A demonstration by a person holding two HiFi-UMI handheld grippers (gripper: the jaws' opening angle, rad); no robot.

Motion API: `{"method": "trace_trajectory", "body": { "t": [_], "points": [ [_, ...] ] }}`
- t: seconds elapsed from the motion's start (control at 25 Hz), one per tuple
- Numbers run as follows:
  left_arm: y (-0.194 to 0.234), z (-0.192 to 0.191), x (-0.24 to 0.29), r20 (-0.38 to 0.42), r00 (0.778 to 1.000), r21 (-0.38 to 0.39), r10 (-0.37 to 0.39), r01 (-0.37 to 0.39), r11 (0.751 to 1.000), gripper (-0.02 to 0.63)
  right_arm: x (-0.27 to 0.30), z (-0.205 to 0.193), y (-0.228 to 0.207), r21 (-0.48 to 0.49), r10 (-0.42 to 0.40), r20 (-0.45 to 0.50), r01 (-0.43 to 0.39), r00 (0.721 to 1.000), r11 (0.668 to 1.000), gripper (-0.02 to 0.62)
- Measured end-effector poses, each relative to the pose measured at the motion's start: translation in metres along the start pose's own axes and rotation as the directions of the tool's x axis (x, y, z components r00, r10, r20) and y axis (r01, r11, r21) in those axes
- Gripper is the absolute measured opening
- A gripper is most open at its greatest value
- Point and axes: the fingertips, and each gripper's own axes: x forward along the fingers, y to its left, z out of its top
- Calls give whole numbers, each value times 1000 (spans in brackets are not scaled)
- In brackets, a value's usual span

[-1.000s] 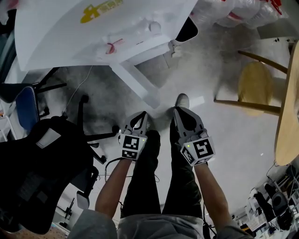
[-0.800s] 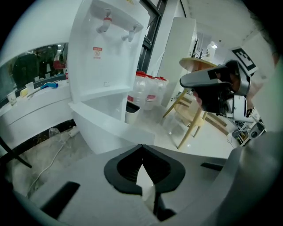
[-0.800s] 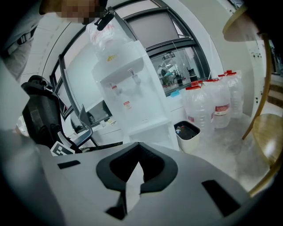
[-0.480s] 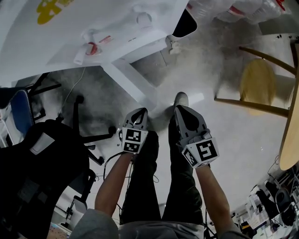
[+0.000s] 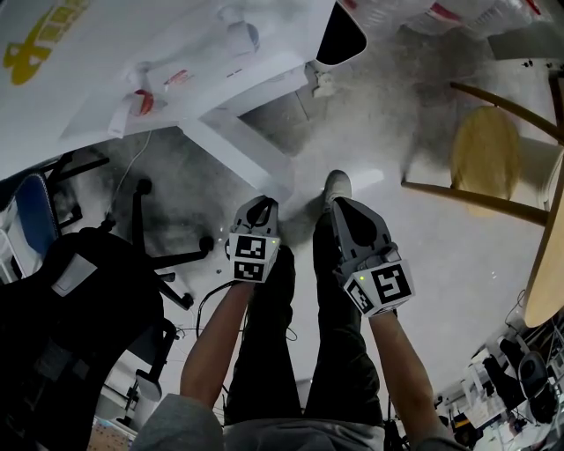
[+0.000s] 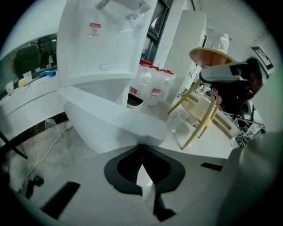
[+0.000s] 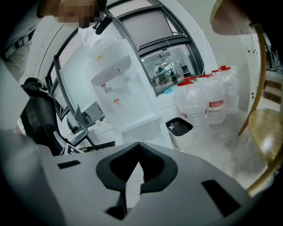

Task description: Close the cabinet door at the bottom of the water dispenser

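Observation:
The white water dispenser fills the top left of the head view. Its bottom cabinet door stands open, swung out over the floor toward me. My left gripper is shut and holds nothing; its tips are a short way from the door's free edge. To its right, my right gripper is also shut and empty, held above a shoe. The left gripper view has the door just beyond the jaws. In the right gripper view the dispenser and its open cabinet are farther off.
A black office chair crowds the left side. A wooden stool stands at the right. A small bin and several large water bottles sit beside the dispenser. A cable trails on the floor.
The dispenser and door have slid toward the upper left of the head view as the head turned. Both grippers stay shut, side by side in the same place.

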Motion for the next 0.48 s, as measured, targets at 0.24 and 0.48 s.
{"method": "trace_trajectory", "body": {
  "t": [0.24, 0.48],
  "points": [
    [-8, 22, 19, 0, 1000, -88, 18, -18, 996, 8, -1, 5, -15, 7, -12, 7, 12, 1000, 1000, 9],
    [-14, 44, 34, 6, 999, -136, 43, -41, 990, 8, 5, 16, -37, 3, -24, 16, 24, 1000, 1000, 9]
  ]
}}
